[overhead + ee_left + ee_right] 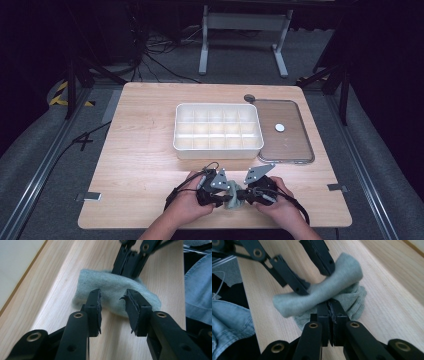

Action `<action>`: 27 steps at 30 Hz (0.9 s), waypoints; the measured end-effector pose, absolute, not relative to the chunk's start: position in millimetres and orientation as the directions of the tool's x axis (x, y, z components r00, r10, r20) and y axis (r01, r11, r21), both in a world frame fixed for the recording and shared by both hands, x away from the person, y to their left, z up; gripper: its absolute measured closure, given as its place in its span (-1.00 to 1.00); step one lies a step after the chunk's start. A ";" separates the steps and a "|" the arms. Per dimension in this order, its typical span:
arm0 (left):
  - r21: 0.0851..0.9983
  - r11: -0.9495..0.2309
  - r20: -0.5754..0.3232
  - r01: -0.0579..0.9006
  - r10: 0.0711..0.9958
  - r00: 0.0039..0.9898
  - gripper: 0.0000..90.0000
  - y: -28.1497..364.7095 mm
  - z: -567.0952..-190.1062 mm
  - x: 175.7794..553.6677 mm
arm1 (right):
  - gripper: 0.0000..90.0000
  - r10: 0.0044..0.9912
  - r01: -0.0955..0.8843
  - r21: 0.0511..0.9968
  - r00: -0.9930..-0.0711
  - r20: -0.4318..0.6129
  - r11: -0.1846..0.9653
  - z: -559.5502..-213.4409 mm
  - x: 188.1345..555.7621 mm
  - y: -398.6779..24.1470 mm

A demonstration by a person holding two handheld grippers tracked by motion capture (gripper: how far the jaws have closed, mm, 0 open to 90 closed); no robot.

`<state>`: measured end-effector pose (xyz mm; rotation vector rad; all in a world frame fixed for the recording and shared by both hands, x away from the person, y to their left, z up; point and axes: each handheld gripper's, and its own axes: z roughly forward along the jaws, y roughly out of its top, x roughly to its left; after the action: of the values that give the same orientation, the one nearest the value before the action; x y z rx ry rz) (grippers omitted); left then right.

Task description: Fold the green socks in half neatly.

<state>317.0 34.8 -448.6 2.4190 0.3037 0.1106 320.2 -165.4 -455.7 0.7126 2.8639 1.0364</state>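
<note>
A: Sock (319,293) lies rolled on the tabletop (150,150) near its front edge, between both claws, long axis crossing them.

B: Right claw (331,306) is clenched on its lower fold. Left claw (113,305) stands released, jaws either side of the roll, equally near.

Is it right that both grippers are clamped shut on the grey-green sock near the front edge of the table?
Not quite. Only the right gripper is clamped shut on the sock. The left gripper has its jaws apart, as the left gripper view shows. The sock does lie near the table's front edge.
</note>
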 end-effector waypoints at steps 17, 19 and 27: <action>0.655 -0.730 -0.037 0.196 0.229 0.973 0.33 24.8 -453.6 322.2 | 0.87 0.386 0.394 0.651 -0.908 0.165 0.649 -461.7 324.9 -174.6; 0.648 -0.738 -0.023 0.187 0.227 0.974 0.33 22.1 -453.0 321.3 | 0.74 0.402 0.400 0.632 -0.903 0.150 0.663 -457.6 324.9 -177.1; 0.645 -0.738 -0.031 0.197 0.233 0.972 0.32 17.0 -453.2 322.7 | 0.63 0.496 0.443 0.680 -0.858 0.132 0.585 -431.7 324.8 -199.2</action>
<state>322.7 17.0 -453.2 2.4224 0.3002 0.0677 324.8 -199.2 -431.7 0.8106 2.7320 1.1405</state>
